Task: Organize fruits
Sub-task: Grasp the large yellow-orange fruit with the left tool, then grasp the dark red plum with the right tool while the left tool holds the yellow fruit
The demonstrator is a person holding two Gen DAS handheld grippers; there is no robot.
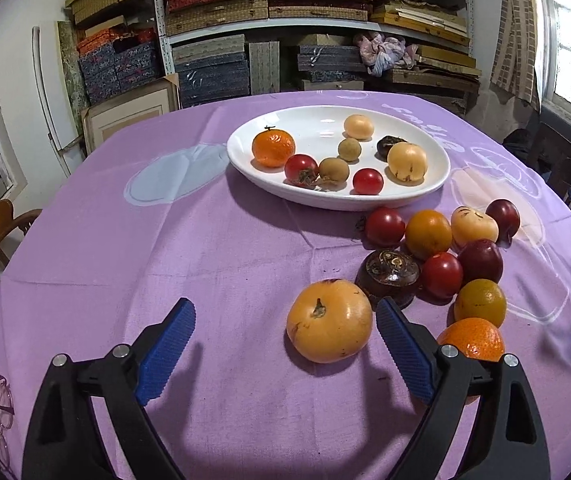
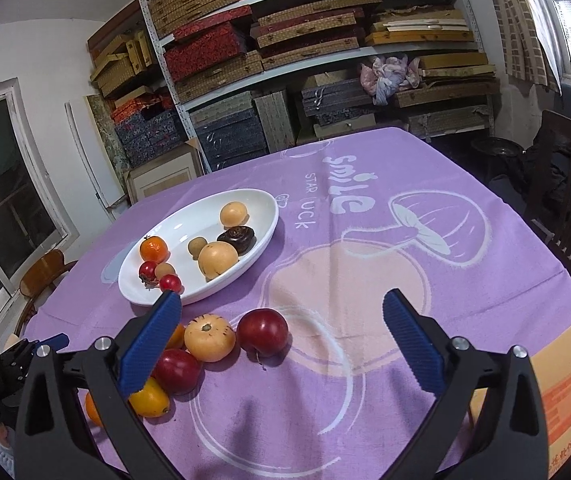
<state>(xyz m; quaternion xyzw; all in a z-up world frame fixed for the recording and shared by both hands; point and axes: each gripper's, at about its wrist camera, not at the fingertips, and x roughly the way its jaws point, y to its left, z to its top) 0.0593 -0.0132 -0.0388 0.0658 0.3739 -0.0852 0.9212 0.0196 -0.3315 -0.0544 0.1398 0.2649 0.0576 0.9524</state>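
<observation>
Left gripper (image 1: 285, 322) gaping beside yellow fruit (image 1: 328, 320); right gripper (image 2: 281, 312) gaping, pinching nothing.
Lying near white plate (image 1: 245, 160).

The tablecloth (image 1: 165, 264) is purple, with white words and a pale mushroom drawing (image 2: 425, 224) on it. The plate (image 1: 317, 120) is white. On it sit an orange mandarin (image 1: 273, 148), two red tomatoes (image 1: 300, 168), pale yellow fruits (image 1: 407, 161) and a dark brown one (image 2: 237, 237). On the cloth lie a big yellow-orange fruit (image 1: 329, 320), a dark red plum (image 2: 262, 331) and a yellow fruit with dark stripes (image 2: 209, 338). Both grippers have blue ridged pads (image 1: 167, 354) on black arms.
</observation>
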